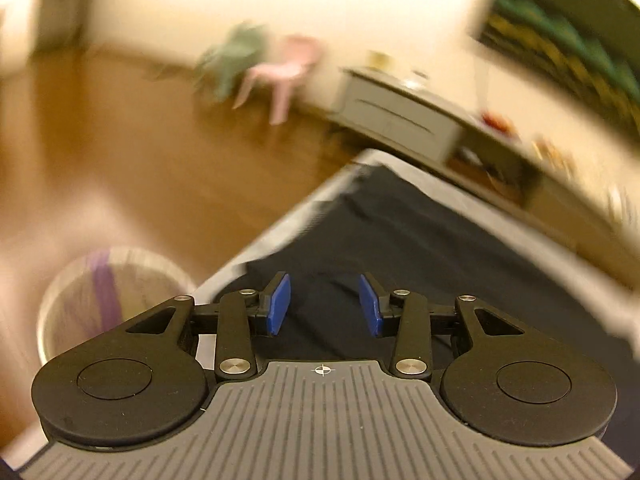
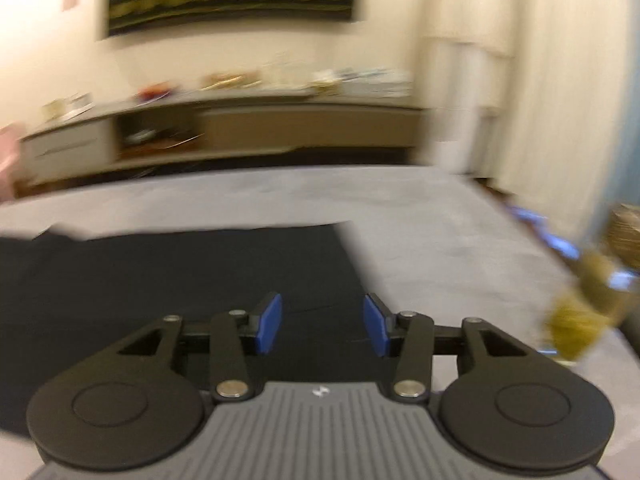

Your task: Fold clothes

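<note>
Over the left wrist view, the left claw (image 1: 324,304) is seen with its blue pads (image 1: 277,305) apart and nothing between them; the dark garment (image 1: 400,248) is spread flat on the grey bench (image 1: 280,224) just beyond and below the pads. A near corner of the cloth is seen toward the bench's left edge, where a wire bin (image 1: 100,296) stands on the wooden floor (image 1: 140,160). A pink chair (image 1: 280,76) and a low cabinet (image 1: 396,120) are blurred in the distance.

Over the right wrist view, the right claw (image 2: 322,326) is likewise held apart and empty, above the garment's (image 2: 180,280) right part. The cloth's right edge is seen close beside the claw, with bare bench (image 2: 440,232) beyond it. A yellowish object (image 2: 580,300) at the far right is too blurred to be named.

The garment is judged light, soft and limp, likely to sag and crease when lifted. Hold is best taken at edges or corners, a thin pinch of cloth by each claw, so that the layer can be carried over evenly.
</note>
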